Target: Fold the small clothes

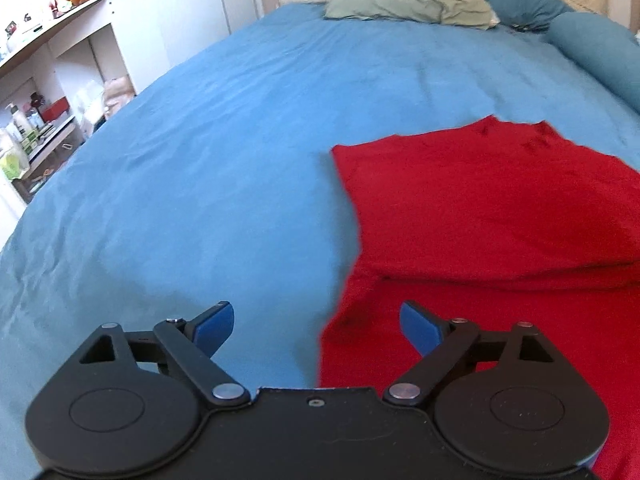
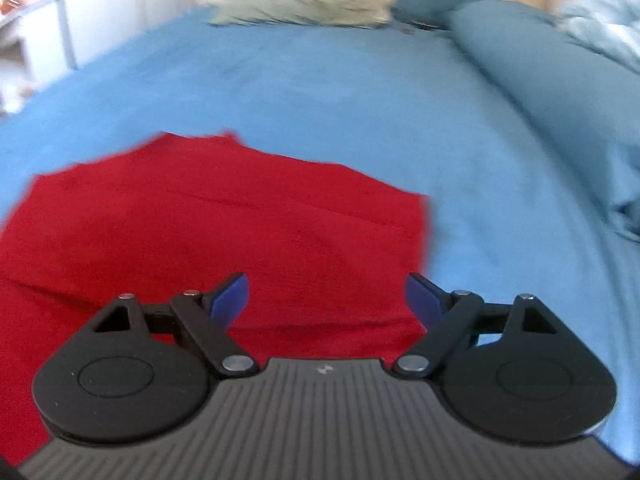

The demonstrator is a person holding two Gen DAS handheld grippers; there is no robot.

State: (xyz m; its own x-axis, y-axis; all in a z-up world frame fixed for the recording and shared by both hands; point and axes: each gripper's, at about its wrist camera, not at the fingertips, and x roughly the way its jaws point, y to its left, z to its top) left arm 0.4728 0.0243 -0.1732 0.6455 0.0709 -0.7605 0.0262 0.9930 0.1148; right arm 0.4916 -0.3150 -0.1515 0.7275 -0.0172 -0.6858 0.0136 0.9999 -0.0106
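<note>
Looks partway done to me: the red shirt [image 1: 492, 208] lies on the blue bedspread [image 1: 200, 160] with one fold in, both left gripper [image 1: 316, 326] and right gripper [image 2: 326, 298] spread and empty near its closer edge.

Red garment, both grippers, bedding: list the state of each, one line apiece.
Red cloth garment: flat on bed, partly folded, one layer lapped over another.
Left gripper: open, empty, over garment's left edge.
Right gripper: open, empty, above garment.
Blue bed cover: spread, lightly wrinkled.
Green pillow: rumpled.
</note>
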